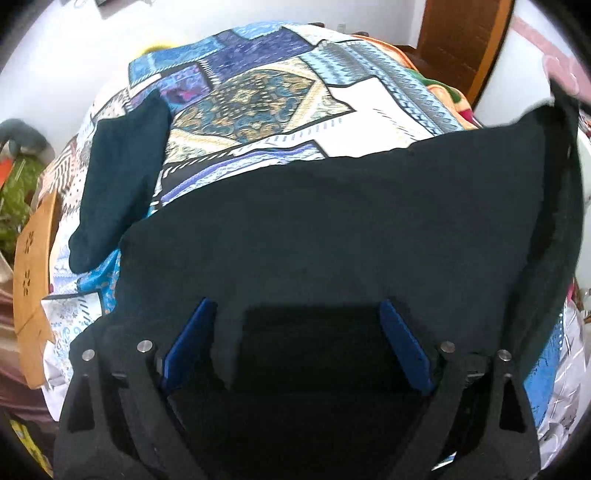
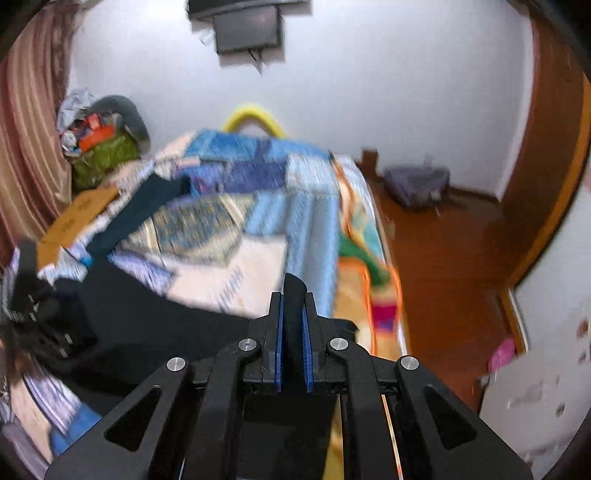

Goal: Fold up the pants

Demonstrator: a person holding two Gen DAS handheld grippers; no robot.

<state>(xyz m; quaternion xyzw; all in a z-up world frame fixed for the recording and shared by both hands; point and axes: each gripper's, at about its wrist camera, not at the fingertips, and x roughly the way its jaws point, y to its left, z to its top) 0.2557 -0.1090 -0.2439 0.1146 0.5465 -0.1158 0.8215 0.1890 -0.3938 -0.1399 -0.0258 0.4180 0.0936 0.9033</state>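
Bedroom, white walls; bed (image 1: 258, 107) under patchwork bedspread (image 1: 369, 103) in blue, purple, cream, filling the area ahead of both grippers

Left wrist view, left to right:
- far left of left gripper (image 1: 295, 314): green bundle (image 1: 16, 192) off the bed edge, tan cardboard piece (image 1: 31, 266) with punched flower marks lying against that edge
- ahead-left of fingers: dark teal pant leg (image 1: 118, 184) flat on bedspread, running away from gripper
- directly ahead and beneath: dark pants (image 1: 332, 221), broad body section spread over near part of bed, covering space between the fingers
- left gripper released, blue pads (image 1: 188, 343) spread wide, nothing pinched; pads low over fabric, contact not resolvable
- right of gripper: pants edge raised, rising toward upper right corner of frame
- beyond: wooden door (image 1: 465, 40) at back wall

Right wrist view (motion-blurred), left to right:
- far left: striped brown curtain (image 2: 26, 147), same green bundle (image 2: 103, 155) with grey item on top
- lower left: other gripper's black body just beside dark fabric
- ahead-left: pant leg (image 2: 147, 206) on bedspread, yellow curved object (image 2: 255, 114) behind bed at wall
- centre: right gripper (image 2: 293, 306) clenched on a fold of pants fabric, dark cloth sticking up between blue pads, held above bed's right edge
- above: dark screen (image 2: 247, 29) mounted on wall
- right: orange-patterned blanket (image 2: 365, 288) draped down bed side, wooden floor (image 2: 443, 258), grey bag (image 2: 417, 184) by wall
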